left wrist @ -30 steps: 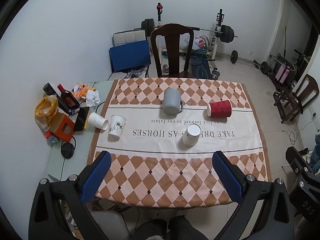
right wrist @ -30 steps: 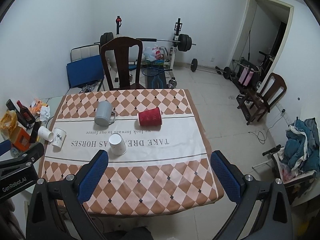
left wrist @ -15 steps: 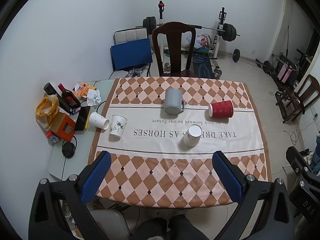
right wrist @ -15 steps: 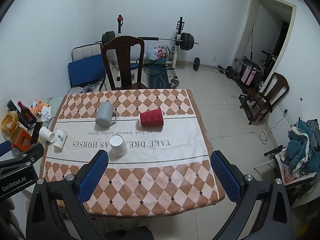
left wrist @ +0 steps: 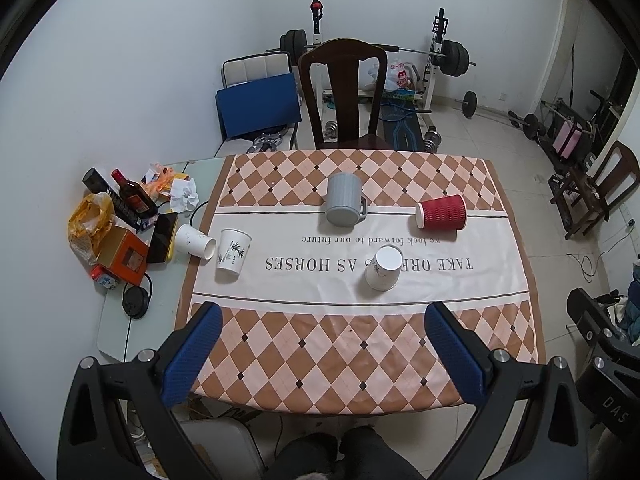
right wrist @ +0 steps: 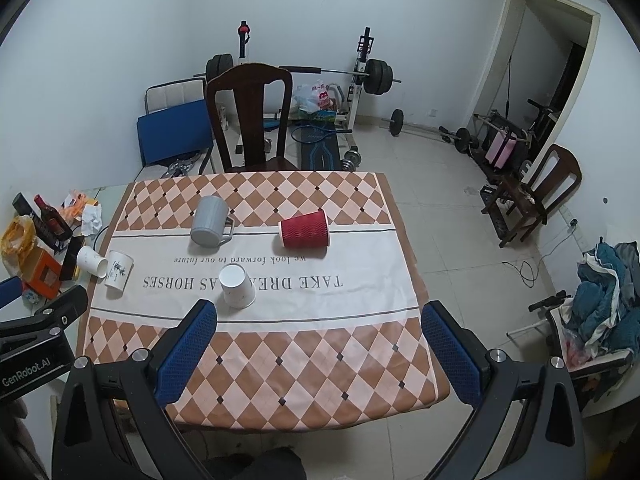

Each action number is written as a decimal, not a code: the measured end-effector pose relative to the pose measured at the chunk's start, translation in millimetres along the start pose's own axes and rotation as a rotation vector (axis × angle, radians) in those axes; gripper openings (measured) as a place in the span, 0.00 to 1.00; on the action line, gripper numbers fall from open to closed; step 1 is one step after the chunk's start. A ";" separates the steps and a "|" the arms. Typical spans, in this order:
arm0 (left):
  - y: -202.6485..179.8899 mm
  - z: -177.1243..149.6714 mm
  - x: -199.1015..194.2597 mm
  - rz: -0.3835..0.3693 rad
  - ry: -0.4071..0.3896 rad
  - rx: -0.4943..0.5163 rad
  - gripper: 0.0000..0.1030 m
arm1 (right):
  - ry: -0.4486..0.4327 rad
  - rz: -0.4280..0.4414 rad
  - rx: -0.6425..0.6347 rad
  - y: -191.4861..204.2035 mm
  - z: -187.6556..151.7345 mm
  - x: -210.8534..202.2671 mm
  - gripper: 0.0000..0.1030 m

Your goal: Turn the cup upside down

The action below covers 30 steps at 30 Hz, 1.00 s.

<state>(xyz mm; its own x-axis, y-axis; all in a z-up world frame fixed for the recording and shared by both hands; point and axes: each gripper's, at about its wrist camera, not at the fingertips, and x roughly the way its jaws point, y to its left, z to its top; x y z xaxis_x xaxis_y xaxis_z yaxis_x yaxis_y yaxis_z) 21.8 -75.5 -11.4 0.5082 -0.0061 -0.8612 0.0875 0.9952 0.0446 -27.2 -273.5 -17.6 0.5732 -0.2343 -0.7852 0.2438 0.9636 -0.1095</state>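
While both grippers hover high above the near edge of the table [left wrist: 520,332], no cup is yet engaged. The left gripper [left wrist: 320,344] and the right gripper [right wrist: 320,340] each show blue-padded fingers spread wide with nothing between them, a stance suited to surveying the scene before a choice is made.

Five vessels lie on the checked tablecloth [left wrist: 320,360]. A grey mug [left wrist: 343,199] and a white paper cup [left wrist: 384,268] at the centre appear to stand mouth-down, so they likely need no action. A red ribbed cup [left wrist: 441,213] lies on its side toward the right, its mouth facing left. A printed white cup [left wrist: 233,250] stands upright near the left border, and a plain white cup [left wrist: 195,240] lies on its side just beside it, partly off the cloth. Which cup the task means cannot be told; the upright printed one seems the likeliest candidate.

Room for motion is generous over the near chequered band, which is bare. The left side is tighter: a bottle [left wrist: 134,196], an orange box [left wrist: 122,256] and other clutter crowd the table edge near the two white cups, so an approach from above or from the centre appears safer. The red cup, lying close to the right edge, could roll if nudged.
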 end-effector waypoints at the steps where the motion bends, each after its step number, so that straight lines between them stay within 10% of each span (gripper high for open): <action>1: 0.2 0.0 0.1 0.000 0.000 -0.001 1.00 | 0.001 0.003 -0.002 0.5 -0.4 0.4 1.00; 30: 14.7 -6.5 -0.7 0.004 0.000 -0.012 1.00 | 0.002 0.022 -0.018 5.8 0.7 -11.8 1.00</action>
<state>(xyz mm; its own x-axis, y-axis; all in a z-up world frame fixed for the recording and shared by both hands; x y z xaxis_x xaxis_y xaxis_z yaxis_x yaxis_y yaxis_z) 17.1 -60.2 -13.4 0.5089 -0.0023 -0.8608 0.0755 0.9963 0.0420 -32.0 -265.3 -8.5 0.5771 -0.2128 -0.7884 0.2172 0.9707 -0.1030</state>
